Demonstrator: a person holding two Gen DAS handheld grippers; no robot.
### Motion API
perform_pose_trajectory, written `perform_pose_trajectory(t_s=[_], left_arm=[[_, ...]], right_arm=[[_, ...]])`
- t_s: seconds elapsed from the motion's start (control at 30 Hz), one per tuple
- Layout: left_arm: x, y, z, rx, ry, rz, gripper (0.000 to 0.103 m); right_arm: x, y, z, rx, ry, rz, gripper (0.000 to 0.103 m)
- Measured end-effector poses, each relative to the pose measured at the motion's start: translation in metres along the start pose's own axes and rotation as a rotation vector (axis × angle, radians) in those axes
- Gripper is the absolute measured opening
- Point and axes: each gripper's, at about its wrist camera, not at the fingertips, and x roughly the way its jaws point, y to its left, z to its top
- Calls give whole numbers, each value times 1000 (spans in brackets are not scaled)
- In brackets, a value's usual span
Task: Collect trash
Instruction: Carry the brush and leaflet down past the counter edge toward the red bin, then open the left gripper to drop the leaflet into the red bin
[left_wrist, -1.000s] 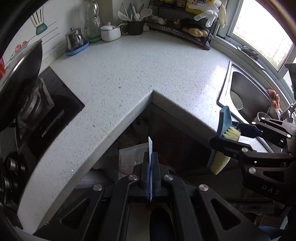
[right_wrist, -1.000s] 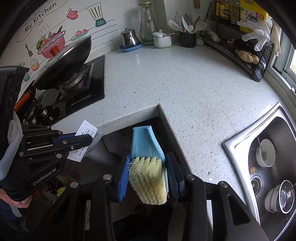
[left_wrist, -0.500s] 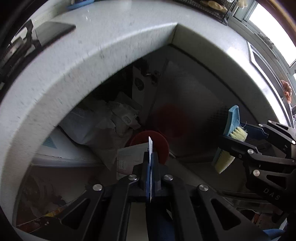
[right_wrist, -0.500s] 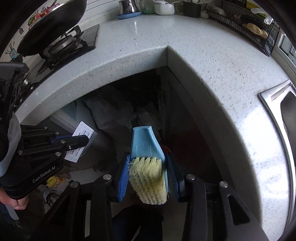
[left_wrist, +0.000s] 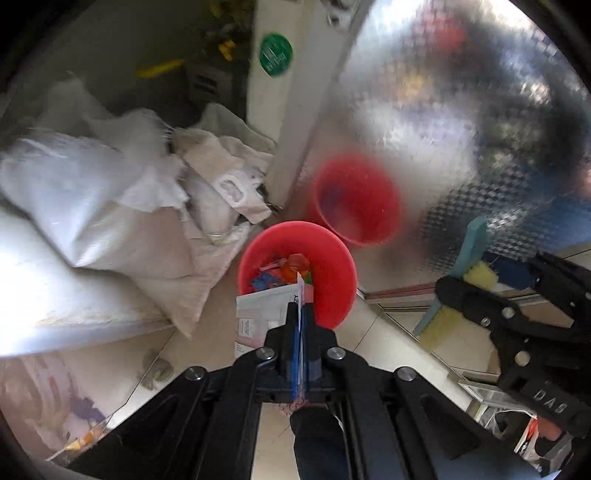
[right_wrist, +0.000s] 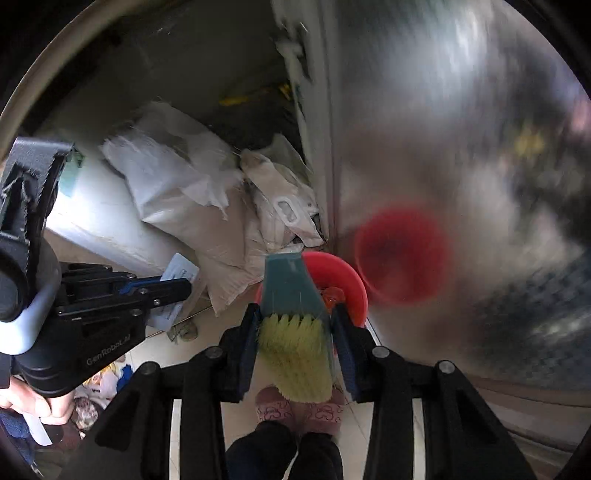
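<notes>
My left gripper is shut on a white printed paper, held edge-on just above the near rim of a red bin on the floor. The bin holds several colourful scraps. My right gripper is shut on a blue brush with yellow bristles, which hangs over the red bin. In the left wrist view the brush and right gripper show at the right. From the right wrist camera, the left gripper with its paper sits at the left.
White sacks and bags are piled left of the bin under the counter. A shiny metal cabinet door stands behind the bin and mirrors it. A person's slippered feet stand on the tiled floor.
Both grippers have dropped from counter height down to near the floor. The countertop has left the views and the red bin now lies right below the paper and the brush.
</notes>
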Motion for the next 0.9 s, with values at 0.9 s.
perform_pose_trajectory(t_s=[0.9], left_arm=[[71,4,-8,46,96,17,31]], right_arm=[[49,-26,-9,17,39,-16,36]])
